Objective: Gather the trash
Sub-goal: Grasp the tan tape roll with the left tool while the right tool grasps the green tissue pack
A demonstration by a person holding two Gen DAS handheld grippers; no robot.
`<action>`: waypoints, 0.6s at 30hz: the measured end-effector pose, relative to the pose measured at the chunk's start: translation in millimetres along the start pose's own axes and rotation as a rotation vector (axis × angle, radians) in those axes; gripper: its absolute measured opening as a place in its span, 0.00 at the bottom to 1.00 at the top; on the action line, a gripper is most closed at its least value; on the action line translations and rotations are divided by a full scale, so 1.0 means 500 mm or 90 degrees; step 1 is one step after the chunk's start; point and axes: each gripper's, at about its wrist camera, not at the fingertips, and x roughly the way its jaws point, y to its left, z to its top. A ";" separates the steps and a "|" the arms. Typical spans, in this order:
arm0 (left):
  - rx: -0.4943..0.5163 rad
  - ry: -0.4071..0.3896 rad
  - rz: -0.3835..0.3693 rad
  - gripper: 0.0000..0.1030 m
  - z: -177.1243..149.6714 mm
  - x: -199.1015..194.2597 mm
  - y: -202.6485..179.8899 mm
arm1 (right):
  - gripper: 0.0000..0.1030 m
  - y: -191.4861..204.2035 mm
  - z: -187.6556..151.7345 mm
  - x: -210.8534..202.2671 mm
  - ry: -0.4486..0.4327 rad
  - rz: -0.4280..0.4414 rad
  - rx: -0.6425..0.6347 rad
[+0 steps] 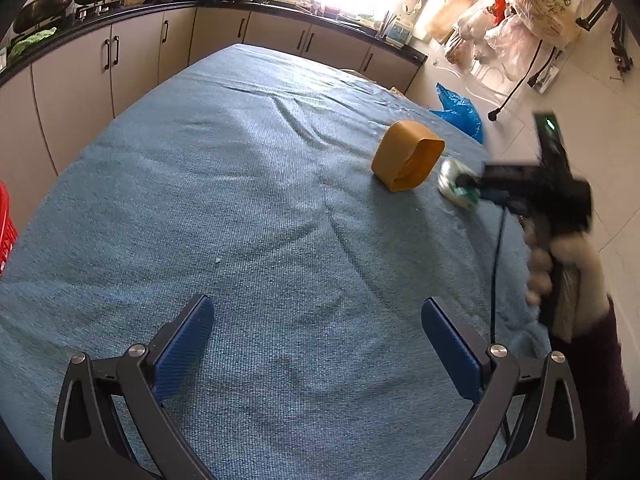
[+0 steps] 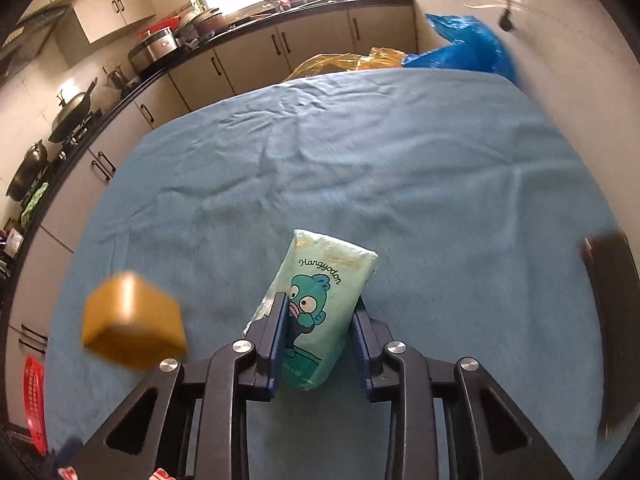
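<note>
- Left wrist view: the left gripper (image 1: 316, 344) is hovering with tongs apart and empty over the blue tablecloth (image 1: 240, 200); the squashed tan cardboard tube (image 1: 408, 156) is lying far right.
- Right wrist view: the right gripper (image 2: 320, 328) is clamping the mint-green plastic cartoon-printed packet (image 2: 324, 304), seemingly mid-pickup; next it probably needs carrying to the blue plastic bag (image 2: 464, 44) past the table's far edge.

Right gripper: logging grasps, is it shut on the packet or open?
Shut on it: the right gripper presses its blue pads against both sides of the Hangyodon packet.

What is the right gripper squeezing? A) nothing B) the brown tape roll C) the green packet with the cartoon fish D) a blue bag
C: in the right wrist view the right gripper has its fingers closed on the green packet, while the tape roll sits apart on the blue cloth.
</note>
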 end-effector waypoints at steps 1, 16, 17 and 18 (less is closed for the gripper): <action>-0.001 -0.001 -0.002 1.00 0.000 -0.001 0.001 | 0.29 -0.004 -0.011 -0.006 -0.002 0.005 0.002; 0.074 0.002 0.073 0.60 0.094 0.010 -0.060 | 0.31 -0.021 -0.098 -0.039 -0.040 0.085 0.005; 0.077 -0.005 0.072 0.60 0.112 0.017 -0.068 | 0.31 -0.022 -0.099 -0.039 -0.042 0.084 0.004; 0.081 -0.008 0.069 0.60 0.127 0.026 -0.075 | 0.32 -0.021 -0.100 -0.039 -0.044 0.082 0.003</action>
